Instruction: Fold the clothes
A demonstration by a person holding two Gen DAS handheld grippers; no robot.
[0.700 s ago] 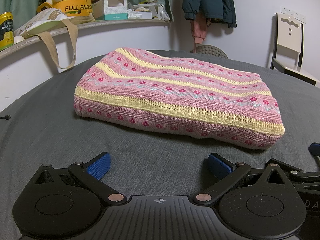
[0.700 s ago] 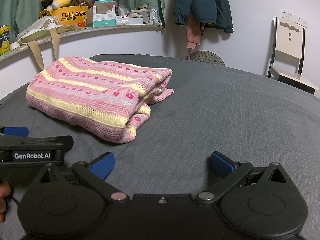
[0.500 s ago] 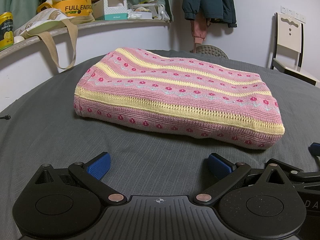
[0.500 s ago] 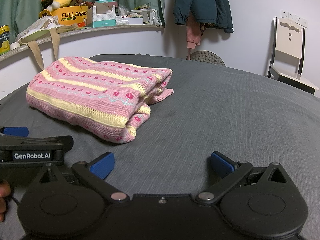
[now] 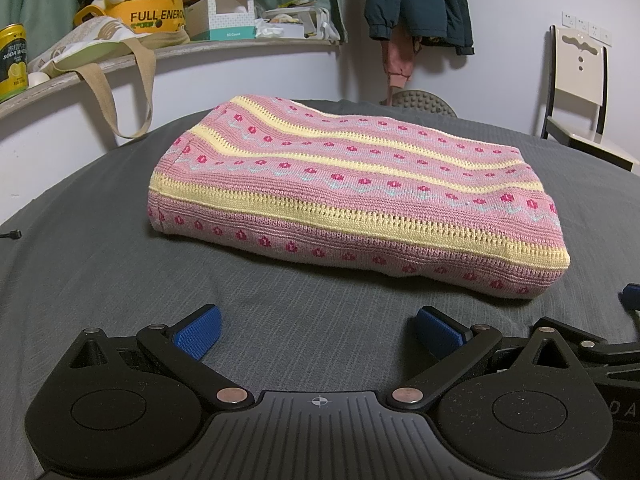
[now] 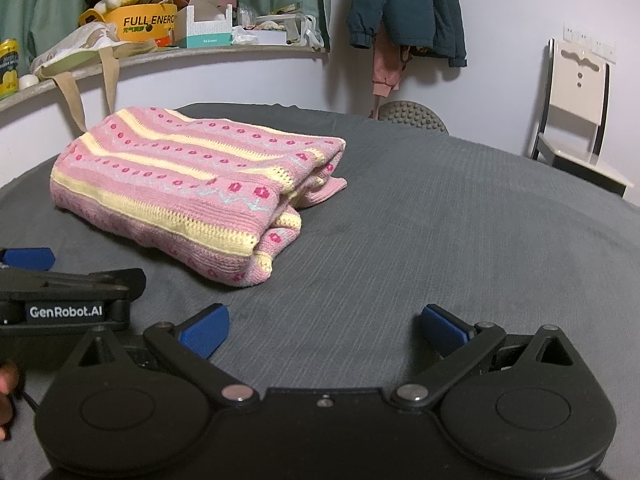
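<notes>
Folded sweater on the grey bedcover, both grippers released

The pink-and-yellow knit sweater (image 5: 344,196) lies folded toward the bedcover's (image 6: 440,240) far left edge; left gripper (image 5: 318,330) and right gripper (image 6: 324,332) hover spread apart, grasping nothing. Shelf behind: yellow "FULL ENERG" tub (image 5: 154,16) holding a plush toy, open tissue box (image 5: 228,16), "SODA WATER" can (image 5: 12,62)

Both my feeds were evenly lit by soft indoor light, with only a faint shadow under the folded sweater (image 5: 344,196). The fisheye bent the shelf (image 5: 224,46) and blackened the corners. Focus stayed sharp throughout.
</notes>
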